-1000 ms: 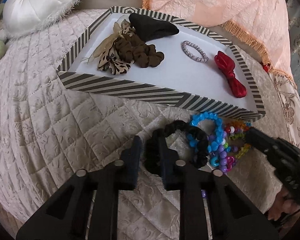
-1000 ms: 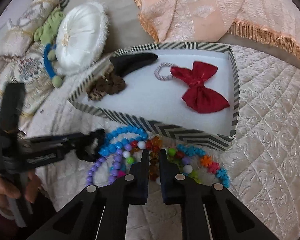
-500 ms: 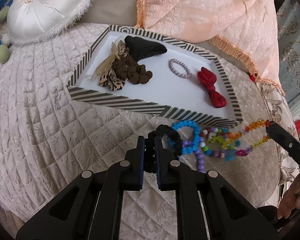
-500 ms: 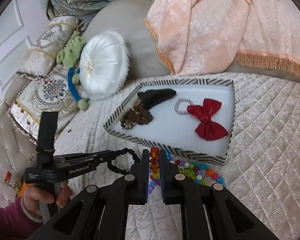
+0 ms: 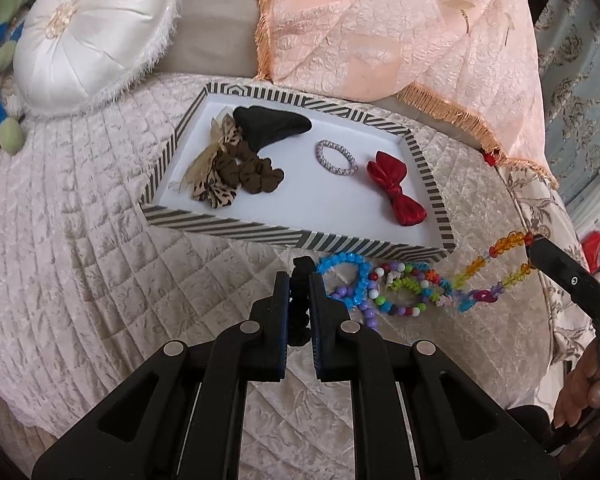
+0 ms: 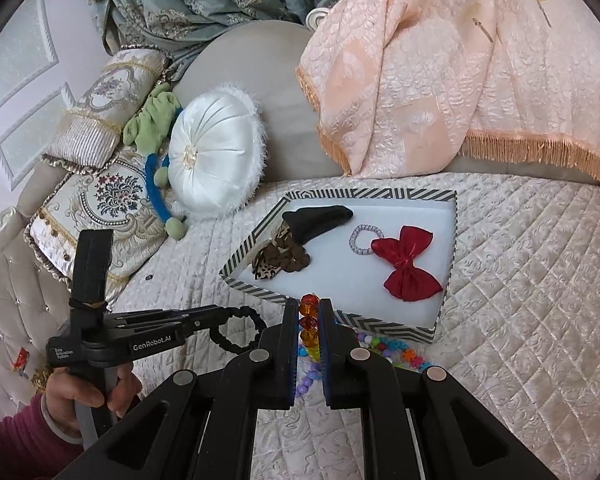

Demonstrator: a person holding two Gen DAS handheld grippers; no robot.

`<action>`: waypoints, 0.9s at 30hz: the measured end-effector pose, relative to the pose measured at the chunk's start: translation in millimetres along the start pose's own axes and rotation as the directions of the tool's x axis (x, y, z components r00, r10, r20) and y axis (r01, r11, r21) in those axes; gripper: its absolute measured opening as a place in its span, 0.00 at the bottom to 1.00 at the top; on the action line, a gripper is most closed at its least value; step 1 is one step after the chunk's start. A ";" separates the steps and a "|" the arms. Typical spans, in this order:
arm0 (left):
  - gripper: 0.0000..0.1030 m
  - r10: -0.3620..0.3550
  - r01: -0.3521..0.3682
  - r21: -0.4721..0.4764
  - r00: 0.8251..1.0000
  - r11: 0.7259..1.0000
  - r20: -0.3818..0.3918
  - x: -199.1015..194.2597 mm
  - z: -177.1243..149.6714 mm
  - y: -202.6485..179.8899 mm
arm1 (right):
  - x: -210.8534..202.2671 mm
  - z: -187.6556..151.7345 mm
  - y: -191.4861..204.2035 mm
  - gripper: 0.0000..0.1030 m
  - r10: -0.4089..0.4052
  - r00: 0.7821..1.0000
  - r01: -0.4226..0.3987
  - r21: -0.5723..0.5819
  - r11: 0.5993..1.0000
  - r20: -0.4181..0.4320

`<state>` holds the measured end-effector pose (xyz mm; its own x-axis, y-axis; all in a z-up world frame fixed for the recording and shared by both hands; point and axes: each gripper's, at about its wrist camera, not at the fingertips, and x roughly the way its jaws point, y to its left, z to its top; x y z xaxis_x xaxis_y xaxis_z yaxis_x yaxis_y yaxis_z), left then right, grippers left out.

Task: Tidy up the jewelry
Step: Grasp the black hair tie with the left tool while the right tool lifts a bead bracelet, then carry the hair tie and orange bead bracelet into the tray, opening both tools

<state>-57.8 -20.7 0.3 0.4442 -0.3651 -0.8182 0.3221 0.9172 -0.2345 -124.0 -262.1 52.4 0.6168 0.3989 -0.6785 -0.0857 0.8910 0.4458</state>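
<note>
Left wrist view: left hand-held gripper (image 5: 299,280) clamped on a black ruffled fabric scrunchie (image 5: 300,276), pinched between the black fingers (image 5: 279,292), lifted above the cream quilted bedspread (image 5: 80,260). Beyond it, a shallow white tray with black-and-white striped rim (image 5: 284,236) sits on the bed. In the tray: a black fabric hair piece (image 5: 276,128), a brown scrunchie (image 5: 256,174) touching a leopard-print bow (image 5: 214,196), a silver spiral hair tie (image 5: 336,157), a red satin bow (image 5: 398,188). Just in front of the tray's near rim, a tangle of multicoloured plastic bead bracelets (image 5: 392,284). An orange-to-yellow bead strand (image 5: 496,256) rises from the tangle to the right hand-held gripper (image 5: 534,242) at frame right, taut.

Right wrist view: right hand-held gripper (image 6: 309,312) closed on the bead strand (image 6: 309,322), red and orange beads stacked between its fingers. Bead tangle (image 6: 396,350) lies below, beside the tray (image 6: 380,324). Left hand-held gripper (image 6: 216,318) at left, held by a hand (image 6: 88,394) in a maroon sleeve (image 6: 12,448), the scrunchie (image 6: 236,330) hanging as a loop from its tip, off the bed. Round white satin cushion (image 6: 214,160) and peach fringed throw (image 6: 440,80) behind.
</note>
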 end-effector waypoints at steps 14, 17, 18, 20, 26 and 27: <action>0.08 0.069 -0.072 0.074 0.997 0.995 0.048 -7.0 33.0 -18.7 | 3.3 17.6 -7.1 0.08 -0.037 0.999 0.037 -0.019 0.999 0.002; 0.08 0.077 -0.081 0.082 0.996 0.993 0.052 -3.0 40.8 -21.4 | 9.5 23.0 -11.9 0.08 -0.050 0.999 0.049 -0.019 0.999 -0.007; 0.08 0.080 -0.084 0.085 0.995 0.993 0.052 -1.2 43.6 -22.3 | 11.2 23.9 -12.8 0.08 -0.052 0.999 0.052 -0.020 0.998 -0.009; 0.08 0.084 -0.089 0.094 0.995 0.992 0.053 2.5 48.0 -24.7 | 14.6 26.9 -15.7 0.08 -0.057 0.998 0.056 -0.024 0.998 -0.014; 0.08 0.085 -0.089 0.111 0.995 0.990 0.045 20.1 64.3 -31.5 | 28.9 41.7 -22.6 0.08 -0.071 0.997 0.071 -0.039 0.997 -0.023; 0.08 0.082 -0.086 0.111 0.996 0.990 0.043 23.4 67.6 -32.6 | 32.6 45.9 -24.3 0.08 -0.076 0.997 0.075 -0.043 0.996 -0.023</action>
<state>-1.3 -70.0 24.3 0.5047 -0.2955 -0.8112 0.3736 0.9218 -0.1033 -65.9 -280.6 46.3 0.6033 0.3353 -0.7236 -0.0729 0.9267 0.3686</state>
